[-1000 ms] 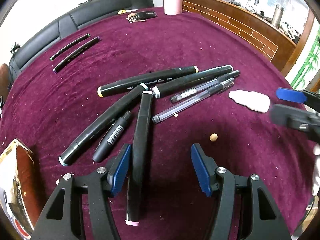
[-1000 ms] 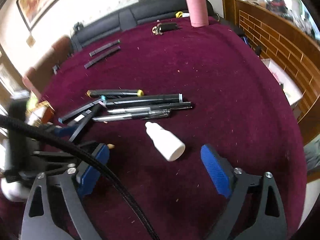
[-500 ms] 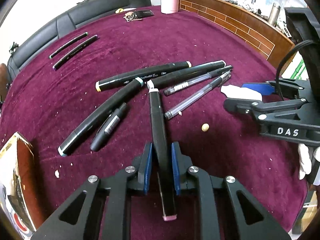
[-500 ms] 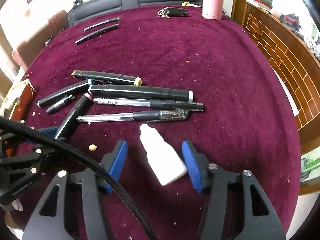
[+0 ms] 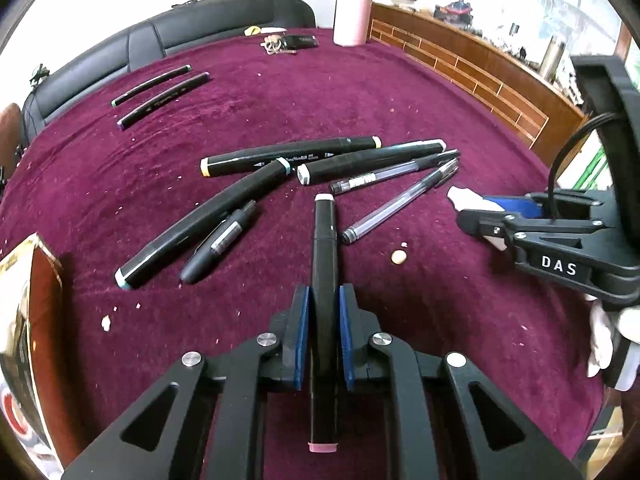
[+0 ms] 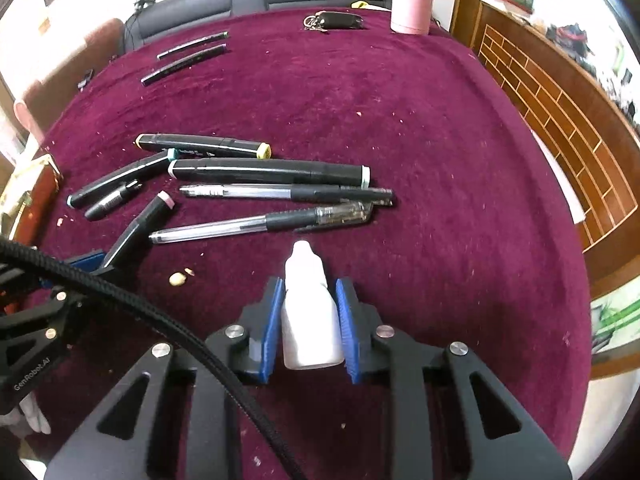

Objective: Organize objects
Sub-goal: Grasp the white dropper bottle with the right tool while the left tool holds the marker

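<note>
Both grippers angle steeply downward. The left gripper (image 5: pixel 324 312) has its blue pads (image 5: pixel 302 336) clamped together on a marker; the right gripper (image 6: pixel 308 312) has just been closing on a white bottle.

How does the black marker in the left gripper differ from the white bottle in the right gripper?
The marker is black, long and thin; the bottle is white, short and stout. The marker has flat pale caps at both ends; the bottle narrows to one small tip. The left gripper is clamped tight on the marker, while the right gripper, whose jaws have just been closing, stands wider around the bottle. Both point away from their grippers.
</note>
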The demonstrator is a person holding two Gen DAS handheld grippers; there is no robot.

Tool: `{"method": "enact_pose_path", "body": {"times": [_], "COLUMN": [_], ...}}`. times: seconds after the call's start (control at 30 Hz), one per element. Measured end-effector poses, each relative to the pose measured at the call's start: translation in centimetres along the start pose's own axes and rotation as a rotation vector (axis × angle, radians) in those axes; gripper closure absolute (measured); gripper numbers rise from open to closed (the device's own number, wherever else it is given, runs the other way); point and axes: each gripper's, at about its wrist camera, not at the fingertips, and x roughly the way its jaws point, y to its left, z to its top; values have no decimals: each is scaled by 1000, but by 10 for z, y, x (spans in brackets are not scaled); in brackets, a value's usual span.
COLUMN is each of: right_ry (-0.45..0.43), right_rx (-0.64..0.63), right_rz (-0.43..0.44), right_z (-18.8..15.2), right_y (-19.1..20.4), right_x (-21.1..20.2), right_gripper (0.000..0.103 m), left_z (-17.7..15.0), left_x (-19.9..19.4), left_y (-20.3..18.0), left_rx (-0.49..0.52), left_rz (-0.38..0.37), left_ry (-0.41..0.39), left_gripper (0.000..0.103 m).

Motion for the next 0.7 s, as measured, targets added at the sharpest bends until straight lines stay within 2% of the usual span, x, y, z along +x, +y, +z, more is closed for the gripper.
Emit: {"method": "enact_pose_path", "body": {"times": [0.37, 0.7], "right_ry": [-34, -73], "right_rx": [51, 9], "right_rz": [143, 270], "right_z": [-28, -42], "right_y": [14, 63], "right_x": [-29, -59], "right_gripper": [79, 79], "left_z": [-26, -53], "left_x": [-39, -90], "left_y": [10, 34], "left_rx": [-67, -142], "left_rz": [-32, -35], "left_ry": [-73, -169], "left_gripper": [92, 92]}}
